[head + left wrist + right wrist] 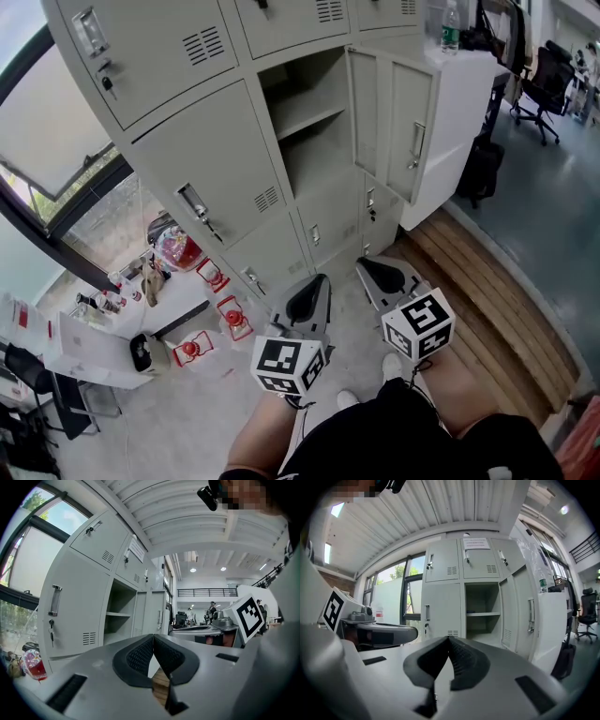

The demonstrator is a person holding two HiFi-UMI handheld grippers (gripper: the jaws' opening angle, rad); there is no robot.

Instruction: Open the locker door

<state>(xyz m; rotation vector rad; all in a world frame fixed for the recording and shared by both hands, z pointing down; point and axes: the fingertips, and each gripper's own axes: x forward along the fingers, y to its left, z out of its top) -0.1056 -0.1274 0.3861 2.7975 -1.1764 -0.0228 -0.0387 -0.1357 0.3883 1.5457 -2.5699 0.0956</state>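
Your left gripper (314, 286) and right gripper (370, 269) both have their jaws together on nothing. They sit low, well apart from the door (411, 131), which stands open right of its shelved compartment (309, 141). The head view's top edge cuts off the upper lockers.

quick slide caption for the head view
Left claw and right claw, both shut, face a grey locker bank with one door standing open.

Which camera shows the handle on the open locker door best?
The head view: the handle faces the camera on the swung-open door. The right gripper view shows it obliquely, on a foreshortened door; the left gripper view shows it small and distant.
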